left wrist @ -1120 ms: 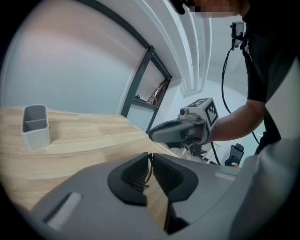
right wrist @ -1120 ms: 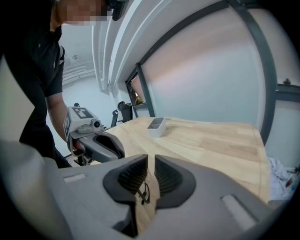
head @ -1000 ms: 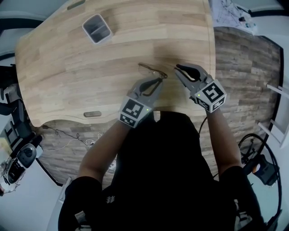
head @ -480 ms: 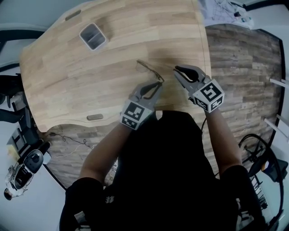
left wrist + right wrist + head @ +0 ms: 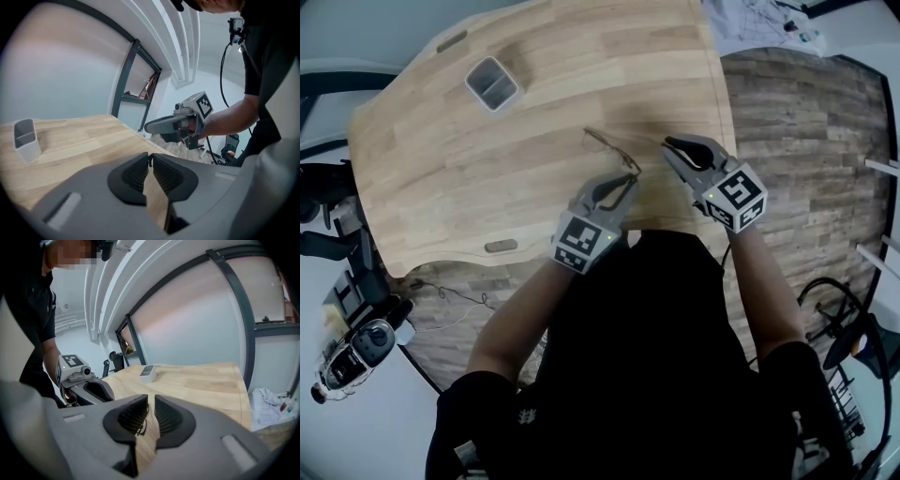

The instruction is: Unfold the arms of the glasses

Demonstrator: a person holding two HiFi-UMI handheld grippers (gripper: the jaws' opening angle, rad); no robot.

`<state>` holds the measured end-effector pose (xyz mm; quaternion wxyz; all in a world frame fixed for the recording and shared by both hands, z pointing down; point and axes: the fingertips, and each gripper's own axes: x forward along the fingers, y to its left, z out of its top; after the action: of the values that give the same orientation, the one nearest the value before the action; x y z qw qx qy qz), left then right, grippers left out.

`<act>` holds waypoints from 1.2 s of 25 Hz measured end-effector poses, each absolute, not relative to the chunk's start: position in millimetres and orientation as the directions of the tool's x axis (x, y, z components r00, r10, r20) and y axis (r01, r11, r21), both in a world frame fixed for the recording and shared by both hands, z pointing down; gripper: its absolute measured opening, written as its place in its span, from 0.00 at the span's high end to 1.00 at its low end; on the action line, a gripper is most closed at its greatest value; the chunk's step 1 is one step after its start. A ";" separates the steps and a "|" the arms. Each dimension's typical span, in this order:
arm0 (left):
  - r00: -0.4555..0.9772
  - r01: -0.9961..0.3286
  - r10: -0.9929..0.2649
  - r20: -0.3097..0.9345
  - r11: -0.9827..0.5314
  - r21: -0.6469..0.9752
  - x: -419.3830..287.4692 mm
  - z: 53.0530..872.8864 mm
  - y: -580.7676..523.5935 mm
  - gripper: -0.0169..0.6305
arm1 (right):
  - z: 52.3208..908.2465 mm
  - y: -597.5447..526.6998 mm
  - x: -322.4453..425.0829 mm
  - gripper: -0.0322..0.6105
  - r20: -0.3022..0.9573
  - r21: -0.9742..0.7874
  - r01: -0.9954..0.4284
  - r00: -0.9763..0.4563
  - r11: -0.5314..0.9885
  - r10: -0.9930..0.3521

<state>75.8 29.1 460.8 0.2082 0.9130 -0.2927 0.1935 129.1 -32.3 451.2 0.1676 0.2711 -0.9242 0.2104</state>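
Both tongs had drawn the thin wire-framed glasses (image 5: 609,150) toward six o'clock over the pale wooden worktop (image 5: 469,169). The left tongs (image 5: 630,178), jaws just easing wider, pinched the frame's near end. The right tongs (image 5: 668,143), at two o'clock, apparently nipped an arm tip, so unfolding seemed underway.

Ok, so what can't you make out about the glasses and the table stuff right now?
Glasses: head view, too thin and small to tell whether the arms are folded.
Right gripper view: only a thin wire shows between the right gripper's pads; its body hides the rest.
Grey container: contents too small in every view.
Table's near edge: partly covered by the person's body, head view.
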 end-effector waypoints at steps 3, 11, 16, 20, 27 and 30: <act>0.754 -0.614 -0.453 0.476 -0.744 0.263 77.4 458.8 31.2 0.91 | 448.1 -33.0 128.9 0.89 0.415 -0.298 -0.569 -0.800 0.766 -0.433; 0.761 -0.606 -0.445 0.473 -0.748 0.271 83.5 456.1 38.9 0.91 | 447.4 -30.7 128.8 0.89 0.413 -0.301 -0.565 -0.804 0.768 -0.429; 0.770 -0.599 -0.446 0.456 -0.752 0.276 89.2 452.4 40.4 0.91 | 449.8 -27.9 130.2 0.89 0.414 -0.306 -0.565 -0.804 0.766 -0.428; 0.781 -0.590 -0.447 0.436 -0.758 0.279 94.3 444.6 42.8 0.91 | 449.3 -26.2 130.2 0.89 0.411 -0.310 -0.562 -0.806 0.767 -0.425; 0.745 -0.653 -0.557 0.368 -0.722 0.229 75.8 404.5 30.2 0.91 | 443.8 -27.1 129.5 0.89 0.407 -0.303 -0.535 -0.821 0.788 -0.401; 0.686 -0.721 -0.636 0.354 -0.661 0.208 47.2 390.7 17.0 0.91 | 443.8 -26.6 124.7 0.89 0.405 -0.308 -0.513 -0.833 0.801 -0.377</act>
<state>47.2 17.0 390.7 0.1677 0.9026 -0.3759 0.1261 124.7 -26.6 443.8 0.1642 0.2383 -0.9346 0.2067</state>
